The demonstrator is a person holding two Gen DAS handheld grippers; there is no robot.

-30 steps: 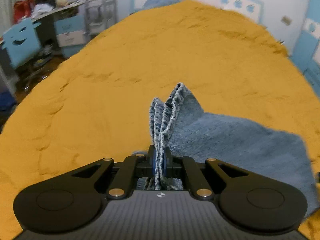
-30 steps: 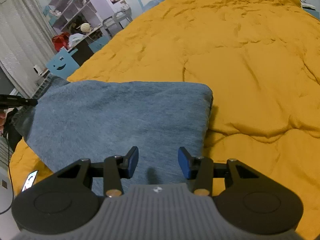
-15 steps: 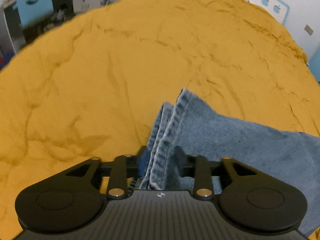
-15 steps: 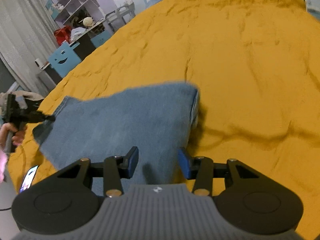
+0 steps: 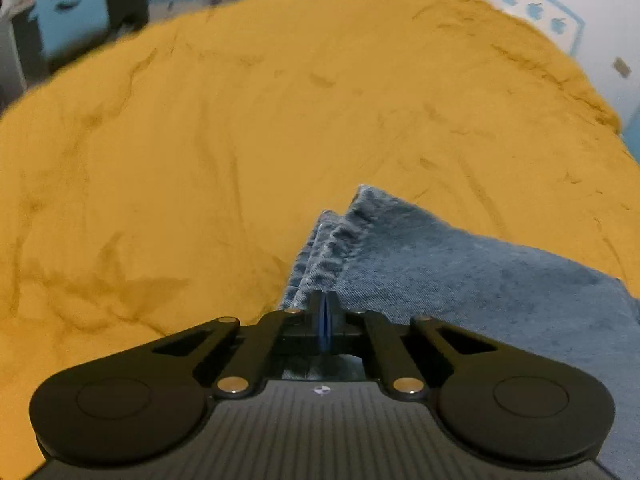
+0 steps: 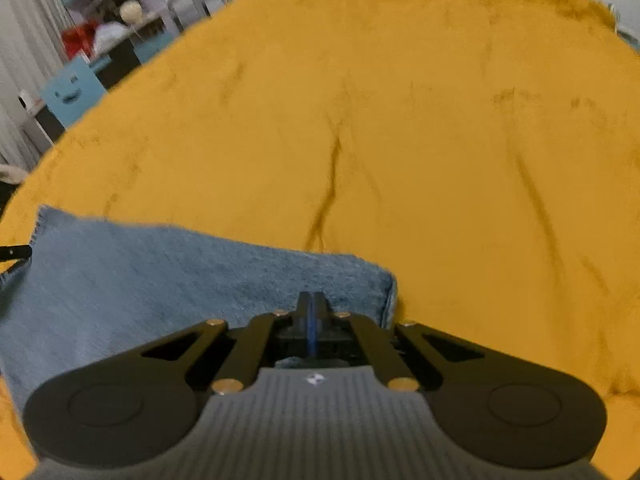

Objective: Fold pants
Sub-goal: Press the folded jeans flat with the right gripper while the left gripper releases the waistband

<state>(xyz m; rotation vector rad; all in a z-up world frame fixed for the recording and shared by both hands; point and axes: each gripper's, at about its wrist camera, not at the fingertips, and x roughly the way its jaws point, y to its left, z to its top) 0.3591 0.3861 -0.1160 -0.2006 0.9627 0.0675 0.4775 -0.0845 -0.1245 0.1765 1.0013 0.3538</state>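
Note:
The blue denim pants (image 5: 460, 276) lie folded on the orange bedspread (image 5: 240, 140). Their hemmed leg ends (image 5: 340, 232) fan out just ahead of my left gripper (image 5: 325, 312). Its jaws are closed together with no cloth visible between the blue pads. In the right wrist view the pants (image 6: 160, 272) spread to the left, with their folded edge (image 6: 390, 292) just right of my right gripper (image 6: 311, 312). Its jaws are also closed together above the denim, with no cloth seen between them. The tip of the left gripper (image 6: 16, 252) shows at the far left edge.
The orange bedspread (image 6: 400, 120) stretches far ahead and to the right. Left of the bed stand a blue chair with a face (image 5: 72, 16), a desk and shelves with clutter (image 6: 104, 28). A wall with blue trim (image 5: 552, 20) lies beyond the bed.
My left gripper opened, let go of the leg hems, then shut empty. My right gripper went from open to shut. Both moved forward over the bed and the pants now lie lower in view.

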